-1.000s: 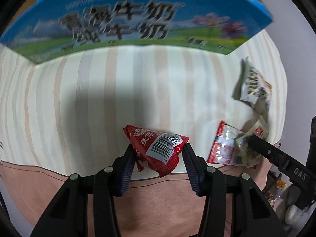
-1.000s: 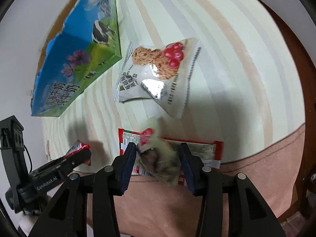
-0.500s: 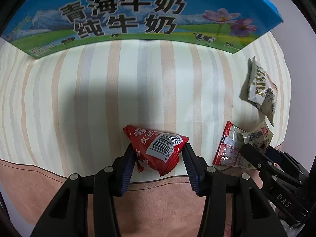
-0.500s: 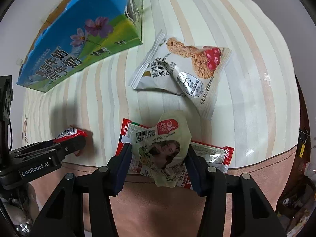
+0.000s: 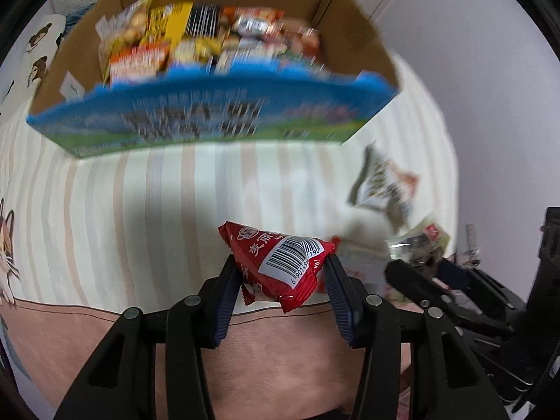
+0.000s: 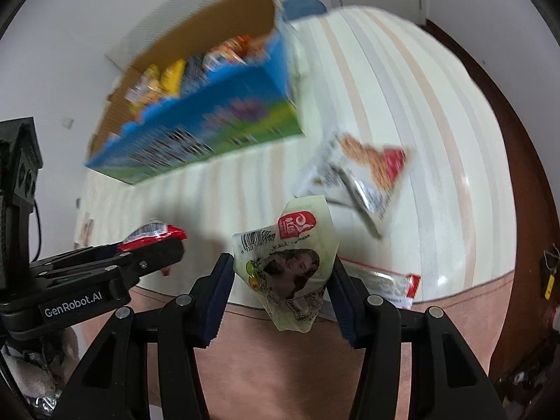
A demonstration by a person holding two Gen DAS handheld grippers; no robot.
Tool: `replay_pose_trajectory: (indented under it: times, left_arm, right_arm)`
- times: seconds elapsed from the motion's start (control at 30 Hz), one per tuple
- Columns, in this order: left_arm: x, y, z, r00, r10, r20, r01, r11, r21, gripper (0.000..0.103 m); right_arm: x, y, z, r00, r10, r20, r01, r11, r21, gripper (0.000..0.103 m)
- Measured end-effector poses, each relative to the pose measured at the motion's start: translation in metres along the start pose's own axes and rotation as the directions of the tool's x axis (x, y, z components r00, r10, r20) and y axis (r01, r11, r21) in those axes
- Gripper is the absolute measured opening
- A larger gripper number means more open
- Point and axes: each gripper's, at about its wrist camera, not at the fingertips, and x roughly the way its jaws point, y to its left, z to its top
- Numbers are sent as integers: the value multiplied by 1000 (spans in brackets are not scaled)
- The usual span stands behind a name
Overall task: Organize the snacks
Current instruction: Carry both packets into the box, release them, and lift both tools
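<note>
My left gripper [image 5: 280, 273] is shut on a red snack packet [image 5: 280, 262] with a barcode label, held above the striped tablecloth. My right gripper [image 6: 281, 273] is shut on a pale green snack packet [image 6: 287, 266], also lifted. Ahead stands an open blue milk carton box [image 5: 210, 122] holding several snack packs; it also shows in the right wrist view [image 6: 210, 129]. A white cereal-bar packet [image 6: 357, 171] and a red-edged packet [image 6: 385, 281] lie on the cloth. The left gripper shows in the right view [image 6: 154, 245], the right gripper in the left view [image 5: 413, 266].
The striped tablecloth [image 5: 140, 210] covers the table, with a pink band along its front edge [image 5: 280, 343]. A white wall stands behind the box. A dark wooden edge [image 6: 518, 140] runs at the right.
Both grippers have risen and tilted up with their packets, so the box's open top and its contents now show. The view is motion-blurred.
</note>
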Motion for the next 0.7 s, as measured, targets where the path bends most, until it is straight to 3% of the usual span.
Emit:
replay_pose_trajectory:
  times: [0.2,0.33,0.5,0.7]
  left_arm:
    - [-56,2,34,996,-45,77,45,999,-2,45]
    - [-87,19,71,993,-6,120,8,1000,-10,45]
    - [-94,59,117,989,79,122,-72,996,-59,46]
    - [-70,115,158,984,177,37,-171,977,-124,46]
  right_arm:
    - [-39,35,47,995,67,73,-63,996,-60,56]
    - [-44,60,94,992,79,97,-69,993,-98,56]
    - [-17,85,148,996,66,63,-59,993,-102,56]
    - [43,94,183,999,15,-48,-18,996,-82,56]
